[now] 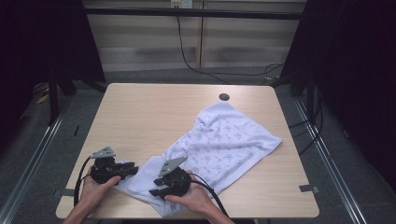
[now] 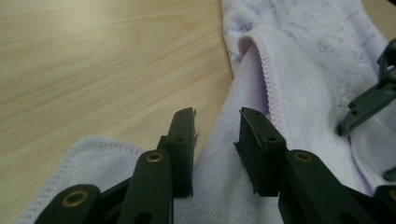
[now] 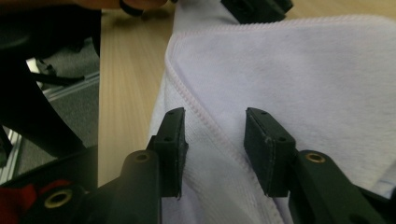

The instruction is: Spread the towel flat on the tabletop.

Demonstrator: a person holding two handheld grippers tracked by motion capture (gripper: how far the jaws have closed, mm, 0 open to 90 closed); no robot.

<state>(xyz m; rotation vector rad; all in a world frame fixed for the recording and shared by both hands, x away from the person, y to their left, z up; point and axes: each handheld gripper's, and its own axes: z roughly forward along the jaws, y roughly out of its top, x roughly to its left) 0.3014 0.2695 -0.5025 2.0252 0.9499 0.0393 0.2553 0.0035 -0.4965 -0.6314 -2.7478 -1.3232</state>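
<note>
high view looks down the table (image 1: pixel 140 112); both tongs views closely share the towel (image 1: pixel 224 144).

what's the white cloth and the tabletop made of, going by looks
Cloth: probably soft terry or fleecy cotton, matte; fuzzy nap, stitched hem, faint printed pattern on one side. Tabletop: likely light wood-grain laminate rather than solid wood; smooth, even streaks with a slight sheen.

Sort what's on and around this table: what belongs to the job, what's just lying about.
In the job:
- white printed towel
- left gripper, fingers apart over the towel's near edge
- right gripper, fingers apart over a hemmed fold

Lying about:
- dark round hole in the table
- black cable on the floor behind
</note>
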